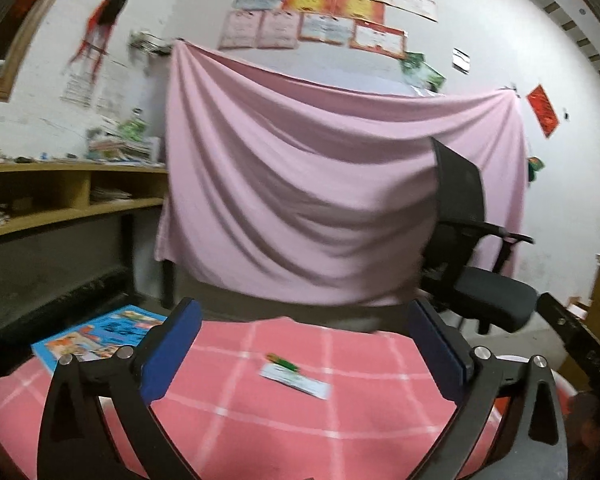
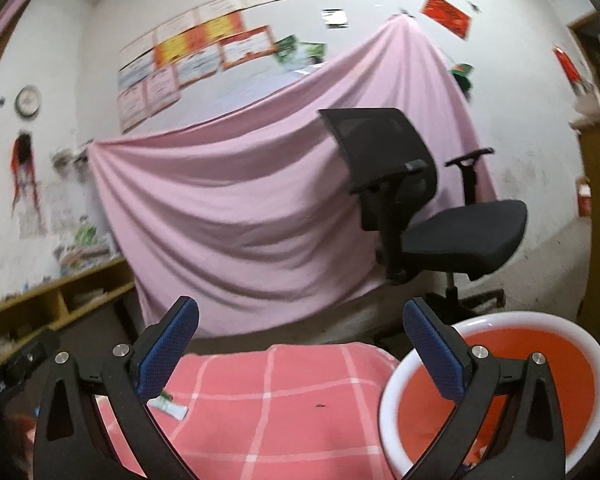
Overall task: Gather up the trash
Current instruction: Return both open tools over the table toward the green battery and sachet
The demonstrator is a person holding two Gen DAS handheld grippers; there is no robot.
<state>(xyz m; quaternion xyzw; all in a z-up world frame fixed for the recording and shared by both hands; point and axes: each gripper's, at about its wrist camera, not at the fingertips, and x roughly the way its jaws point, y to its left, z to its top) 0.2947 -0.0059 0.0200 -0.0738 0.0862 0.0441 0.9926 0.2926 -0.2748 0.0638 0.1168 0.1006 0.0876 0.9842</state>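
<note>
Both the left gripper (image 1: 304, 344) and right gripper (image 2: 300, 344) gape empty. Approach the wrapper (image 1: 294, 378) left of the red basin (image 2: 580, 344) low, straddling its narrow width.

1. Left gripper (image 1: 304, 344): black arms, curved, with cut-out slots.
2. Its pads (image 1: 171, 354) are flat, blue and textured.
3. Round silver screws sit at the joints, at 8 and 4 o'clock.
4. Right gripper (image 2: 300, 344) looks identical.
</note>
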